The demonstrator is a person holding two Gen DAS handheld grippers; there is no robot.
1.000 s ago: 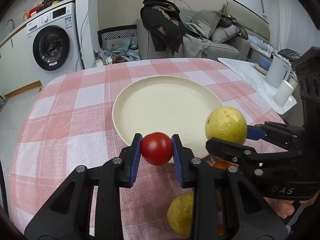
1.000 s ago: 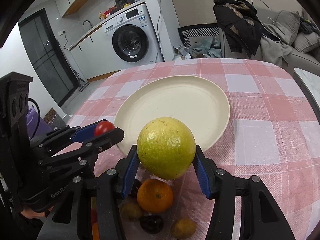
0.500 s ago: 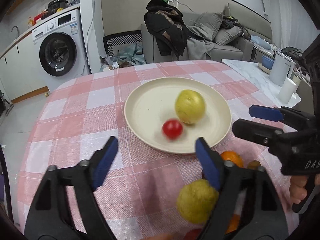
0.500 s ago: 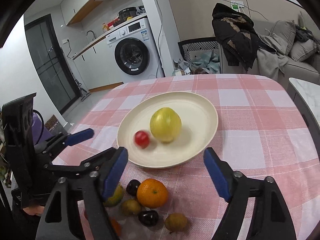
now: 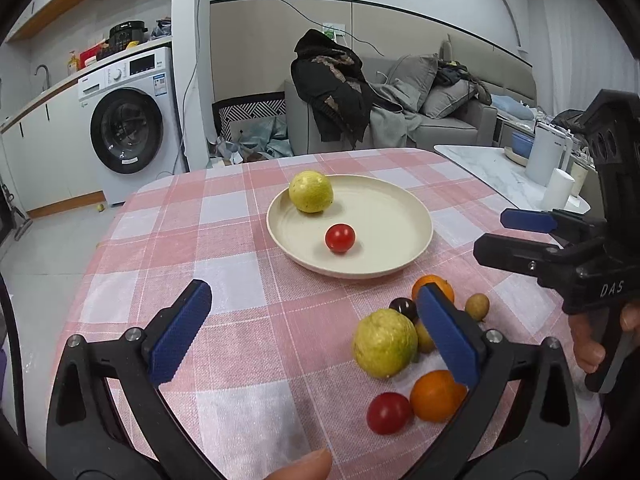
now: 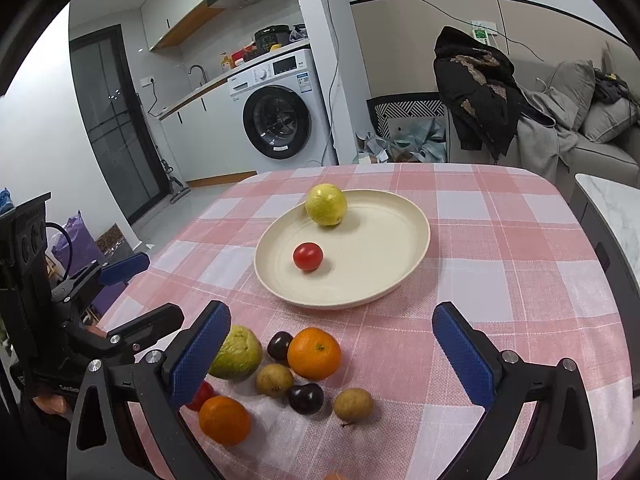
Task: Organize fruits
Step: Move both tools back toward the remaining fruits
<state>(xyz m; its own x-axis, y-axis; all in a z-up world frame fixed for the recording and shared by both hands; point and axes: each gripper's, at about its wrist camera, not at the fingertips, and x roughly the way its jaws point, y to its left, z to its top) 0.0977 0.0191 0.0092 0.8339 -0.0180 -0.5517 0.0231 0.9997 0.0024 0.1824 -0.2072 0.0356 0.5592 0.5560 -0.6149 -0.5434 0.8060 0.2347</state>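
A cream plate [image 5: 396, 216] [image 6: 384, 248] sits mid-table and holds a yellow-green guava [image 5: 311, 192] [image 6: 326, 204] at its far left rim and a red tomato [image 5: 340, 238] [image 6: 307, 256]. Near the front edge lies a loose pile: a second guava [image 5: 384, 342] [image 6: 237, 354], two oranges [image 6: 314, 353] [image 6: 224, 420], a red tomato [image 5: 389, 413], dark plums [image 6: 306, 398] and small brown fruits [image 6: 353, 403]. My left gripper [image 5: 316, 332] is open and empty above the cloth left of the pile. My right gripper [image 6: 340, 352] is open and empty over the pile.
The table has a pink checked cloth [image 5: 224, 248]. A white marble side table [image 5: 492, 172] with a kettle and cups stands at the right. A washing machine [image 5: 128, 136] and a sofa with clothes [image 5: 400, 112] are behind.
Both grippers let go of the tomato and guava onto the plate and drew back toward the front edge. The guava has rolled to the plate's far left rim.
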